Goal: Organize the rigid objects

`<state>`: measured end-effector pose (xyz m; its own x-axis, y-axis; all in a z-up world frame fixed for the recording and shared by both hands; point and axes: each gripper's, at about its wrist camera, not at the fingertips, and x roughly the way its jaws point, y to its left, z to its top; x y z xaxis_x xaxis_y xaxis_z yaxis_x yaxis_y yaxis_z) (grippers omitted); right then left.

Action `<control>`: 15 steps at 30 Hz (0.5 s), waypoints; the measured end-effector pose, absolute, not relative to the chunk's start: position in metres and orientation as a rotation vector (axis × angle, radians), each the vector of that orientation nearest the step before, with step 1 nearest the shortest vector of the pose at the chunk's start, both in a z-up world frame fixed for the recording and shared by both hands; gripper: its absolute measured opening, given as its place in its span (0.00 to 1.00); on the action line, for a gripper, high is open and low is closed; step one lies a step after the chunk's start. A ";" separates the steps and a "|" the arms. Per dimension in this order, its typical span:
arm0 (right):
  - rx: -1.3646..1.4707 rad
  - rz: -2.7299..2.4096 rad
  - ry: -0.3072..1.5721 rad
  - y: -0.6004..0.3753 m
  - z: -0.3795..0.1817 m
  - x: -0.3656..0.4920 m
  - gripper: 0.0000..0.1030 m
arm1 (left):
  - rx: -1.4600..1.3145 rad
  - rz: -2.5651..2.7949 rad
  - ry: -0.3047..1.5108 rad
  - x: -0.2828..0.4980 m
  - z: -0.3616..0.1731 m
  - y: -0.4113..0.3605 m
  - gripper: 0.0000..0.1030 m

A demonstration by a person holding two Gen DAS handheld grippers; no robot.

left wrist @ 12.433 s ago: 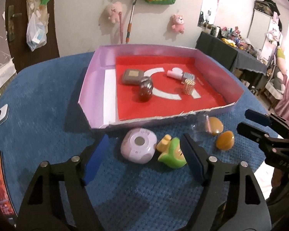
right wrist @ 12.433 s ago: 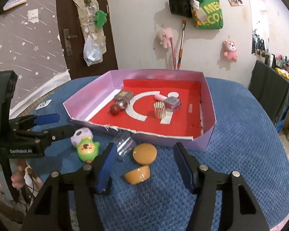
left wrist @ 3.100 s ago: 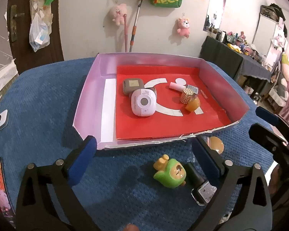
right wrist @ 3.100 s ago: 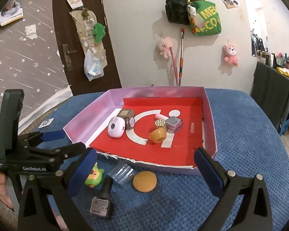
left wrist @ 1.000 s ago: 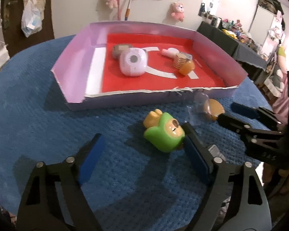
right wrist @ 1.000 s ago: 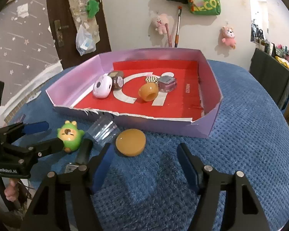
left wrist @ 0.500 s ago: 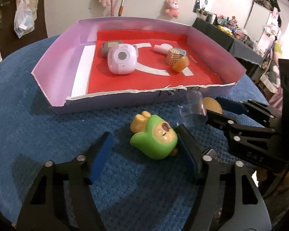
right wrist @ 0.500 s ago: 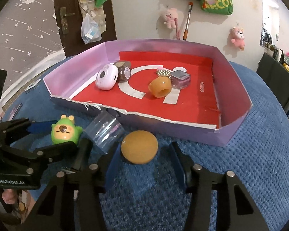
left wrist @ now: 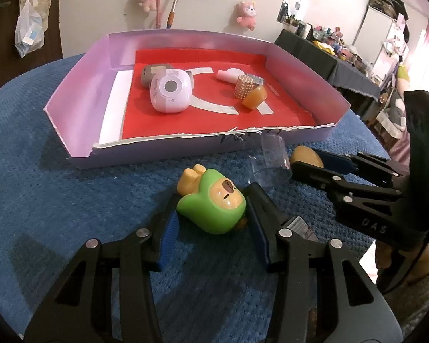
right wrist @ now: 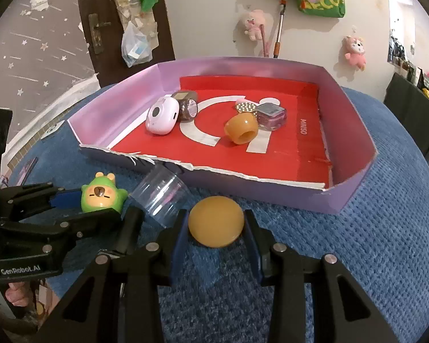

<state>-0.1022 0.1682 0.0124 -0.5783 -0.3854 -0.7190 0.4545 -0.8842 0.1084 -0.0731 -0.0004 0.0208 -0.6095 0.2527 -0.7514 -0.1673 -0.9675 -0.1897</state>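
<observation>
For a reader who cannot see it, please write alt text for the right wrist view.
The right gripper has just been closing around an orange dome-shaped lid lying on a blue cloth, its pads at the lid's sides. Left of it, the left gripper brackets a green toy figure beside a clear plastic cup; behind stands a purple box holding small items.
</observation>
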 end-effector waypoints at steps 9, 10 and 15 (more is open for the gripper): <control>1.045 -2.437 0.052 0.178 0.026 -0.093 0.39 | -1.215 2.646 -0.157 -0.064 0.029 -0.004 0.42; 1.036 -2.435 0.049 0.178 0.029 -0.091 0.39 | -1.209 2.649 -0.158 -0.063 0.031 -0.005 0.42; 1.009 -2.423 0.034 0.178 0.037 -0.087 0.39 | -1.192 2.661 -0.154 -0.059 0.036 -0.005 0.42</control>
<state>-0.0866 0.1779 0.0369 -0.5932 -0.4468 -0.6697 0.4652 -0.8692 0.1678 -0.0591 -0.0046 0.0361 -0.6463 0.2435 -0.7232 -0.1584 -0.9699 -0.1850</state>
